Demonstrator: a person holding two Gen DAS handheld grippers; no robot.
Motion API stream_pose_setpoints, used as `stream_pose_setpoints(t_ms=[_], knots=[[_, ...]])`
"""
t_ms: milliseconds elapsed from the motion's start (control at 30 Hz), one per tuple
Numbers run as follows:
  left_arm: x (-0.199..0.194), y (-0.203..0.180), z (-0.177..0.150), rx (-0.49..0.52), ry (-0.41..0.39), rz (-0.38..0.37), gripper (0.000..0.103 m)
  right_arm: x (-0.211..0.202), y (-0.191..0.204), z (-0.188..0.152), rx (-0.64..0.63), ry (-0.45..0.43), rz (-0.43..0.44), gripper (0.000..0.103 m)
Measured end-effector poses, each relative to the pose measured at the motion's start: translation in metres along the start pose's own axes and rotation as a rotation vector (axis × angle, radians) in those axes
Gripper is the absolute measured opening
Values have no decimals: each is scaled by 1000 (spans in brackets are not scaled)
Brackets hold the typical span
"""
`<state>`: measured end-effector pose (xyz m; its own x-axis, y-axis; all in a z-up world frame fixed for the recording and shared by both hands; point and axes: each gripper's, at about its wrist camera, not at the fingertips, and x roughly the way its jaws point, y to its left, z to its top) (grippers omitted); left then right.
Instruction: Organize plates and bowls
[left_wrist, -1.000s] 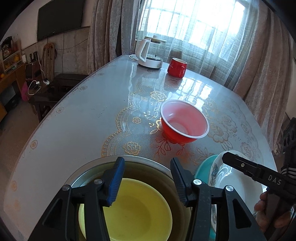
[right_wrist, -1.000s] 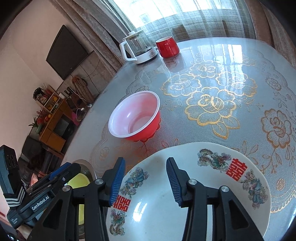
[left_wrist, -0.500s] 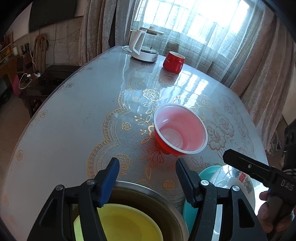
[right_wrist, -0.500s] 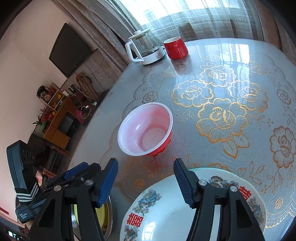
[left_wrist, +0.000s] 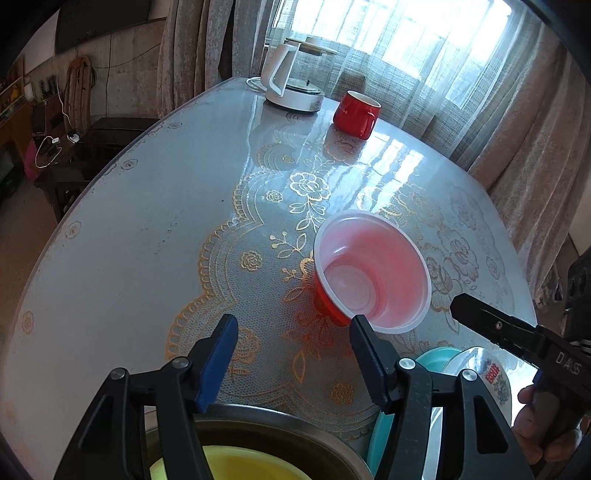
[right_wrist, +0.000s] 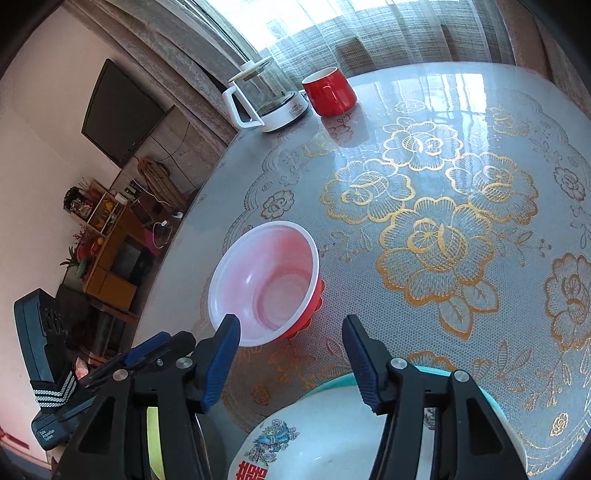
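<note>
Since the earlier frames, you drew both grippers off the dishes toward the red bowl; the jaws of each first widened, then narrowed slightly, with nothing between them. Your left gripper stood released above the steel basin's far rim, the yellow plate lying inside that basin. Your right gripper hung likewise released beyond the decorated white plate, which sat on a teal plate. Farther out, the red bowl rested upright on the lace-patterned table. At the far edge stood a red mug beside a white kettle.
</note>
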<state>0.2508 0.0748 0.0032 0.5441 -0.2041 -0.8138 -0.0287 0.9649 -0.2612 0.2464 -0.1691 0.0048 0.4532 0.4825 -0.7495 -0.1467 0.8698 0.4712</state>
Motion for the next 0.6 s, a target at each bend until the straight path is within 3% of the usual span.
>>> stream_pose_setpoints(t_ms=[200, 400, 467, 600], knots=[[1, 7, 10, -36, 2, -40, 62, 1, 0, 13, 9, -7, 0, 58], [5, 7, 21, -52, -9, -74, 46, 6, -3, 24, 46, -18, 5, 56], [12, 6, 24, -51, 1, -65, 39, 14, -5, 26, 56, -6, -2, 48], [29, 7, 31, -95, 46, -99, 37, 30, -9, 25, 69, 25, -32, 30]])
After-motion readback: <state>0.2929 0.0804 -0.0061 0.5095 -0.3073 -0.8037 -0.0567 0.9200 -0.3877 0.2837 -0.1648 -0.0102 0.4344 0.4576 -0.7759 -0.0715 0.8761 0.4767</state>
